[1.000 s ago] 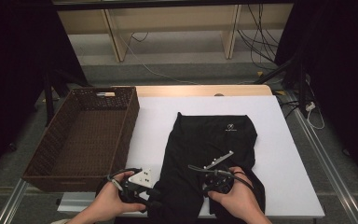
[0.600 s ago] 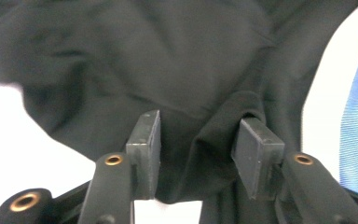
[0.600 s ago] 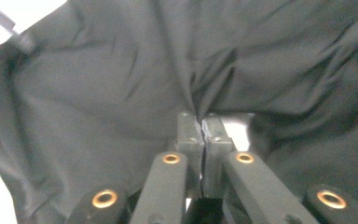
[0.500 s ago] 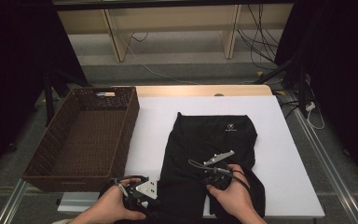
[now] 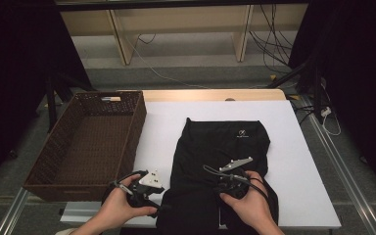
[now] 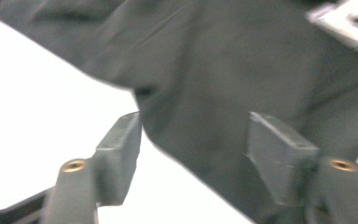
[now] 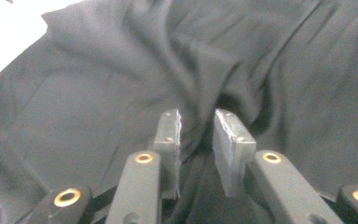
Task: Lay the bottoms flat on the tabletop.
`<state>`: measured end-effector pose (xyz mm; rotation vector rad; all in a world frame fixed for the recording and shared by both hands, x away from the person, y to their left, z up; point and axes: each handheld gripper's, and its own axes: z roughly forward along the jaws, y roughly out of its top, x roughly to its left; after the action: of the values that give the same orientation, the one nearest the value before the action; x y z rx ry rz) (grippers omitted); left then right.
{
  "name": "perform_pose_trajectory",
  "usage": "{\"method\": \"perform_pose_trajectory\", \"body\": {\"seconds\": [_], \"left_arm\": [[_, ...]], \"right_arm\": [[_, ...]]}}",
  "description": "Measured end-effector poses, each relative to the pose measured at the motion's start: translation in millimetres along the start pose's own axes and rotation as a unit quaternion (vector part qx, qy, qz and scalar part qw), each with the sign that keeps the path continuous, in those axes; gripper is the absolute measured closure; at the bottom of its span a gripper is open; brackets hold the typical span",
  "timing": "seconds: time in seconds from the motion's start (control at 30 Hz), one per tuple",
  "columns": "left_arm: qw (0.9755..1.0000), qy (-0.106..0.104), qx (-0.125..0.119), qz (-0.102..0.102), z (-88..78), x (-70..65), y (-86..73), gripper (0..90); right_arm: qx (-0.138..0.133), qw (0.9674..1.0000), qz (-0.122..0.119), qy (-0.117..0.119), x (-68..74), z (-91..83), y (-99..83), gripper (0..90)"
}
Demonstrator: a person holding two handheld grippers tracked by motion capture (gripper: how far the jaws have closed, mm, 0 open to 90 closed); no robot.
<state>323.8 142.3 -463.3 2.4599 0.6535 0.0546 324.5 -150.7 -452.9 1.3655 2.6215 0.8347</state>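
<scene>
Both sets of jaws have just been opening: left gripper (image 5: 142, 193) hangs released over the black garment's (image 5: 220, 161) near-left hem, right gripper (image 7: 196, 140) parted, a fabric ridge between. Garment lies flat on white table (image 5: 293, 147), wicker basket (image 5: 58, 166) beside; likely regripping to fold.

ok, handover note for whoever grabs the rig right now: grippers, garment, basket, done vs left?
Left gripper: jaws have just been opening, now wide apart at the left edge of the black garment, edge between the pads but not pinched.
Right gripper: jaws have just parted a little, narrow gap, a fold of cloth between them, no clear pinch.
Garment: folded lengthwise on the white table, near end by both hands, logo at the far end.
Wicker basket: left of the garment, nothing in it.
Done: lengthwise fold.
Left, probably: regrip the near end, fold further, place it in the basket.
</scene>
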Motion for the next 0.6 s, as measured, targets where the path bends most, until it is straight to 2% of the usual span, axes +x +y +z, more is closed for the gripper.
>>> {"method": "perform_pose_trajectory", "body": {"seconds": [0.1,0.13,0.17,0.2,0.27,0.33,0.4,0.43,0.5,0.53,0.6], "left_arm": [[0.9998,-0.012,0.017,0.001,11.5,2.3,-1.7,49.3],[0.9997,-0.012,0.021,0.005,13.9,1.2,-1.4,50.9],[0.9996,0.0,0.023,0.014,13.6,0.1,-0.1,52.8],[0.9995,0.001,0.024,0.021,13.6,-0.3,0.9,58.3],[0.9997,-0.012,0.021,0.007,14.4,-2.2,1.2,70.8],[0.9989,-0.043,0.017,-0.005,11.3,-6.4,1.1,84.9],[0.996,-0.088,0.003,-0.014,3.8,-13.2,3.1,88.5],[0.9947,-0.101,-0.008,-0.015,-0.4,-17.0,4.4,88.5],[0.9927,-0.117,-0.028,-0.012,-7.8,-20.6,6.5,87.5],[0.9919,-0.121,-0.034,-0.016,-9.6,-20.7,7.1,86.2],[0.9905,-0.123,-0.056,-0.026,-14.0,-17.8,8.1,83.9]], "right_arm": [[0.024,0.9997,-0.008,0.001,2.8,8.1,-3.2,74.2],[0.027,0.9996,-0.009,-0.002,3.4,10.7,-3.7,76.3],[0.03,0.9995,-0.012,-0.003,3.7,13.1,-4.0,78.3],[0.032,0.9994,-0.014,0.0,3.8,15.0,-4.2,83.0],[0.036,0.9991,-0.02,0.006,4.7,17.6,-4.2,88.7],[0.034,0.9991,-0.023,0.014,6.4,17.1,-2.6,90.0],[0.026,0.9987,-0.017,0.04,7.8,13.2,-1.3,90.0],[0.015,0.9982,-0.011,0.057,8.7,10.5,-0.9,90.0],[-0.017,0.9956,-0.002,0.093,8.4,3.3,-0.4,90.0],[-0.034,0.9941,0.002,0.103,7.3,-0.5,0.5,89.9],[-0.062,0.9934,0.012,0.096,3.6,-7.9,2.4,88.5]]}}
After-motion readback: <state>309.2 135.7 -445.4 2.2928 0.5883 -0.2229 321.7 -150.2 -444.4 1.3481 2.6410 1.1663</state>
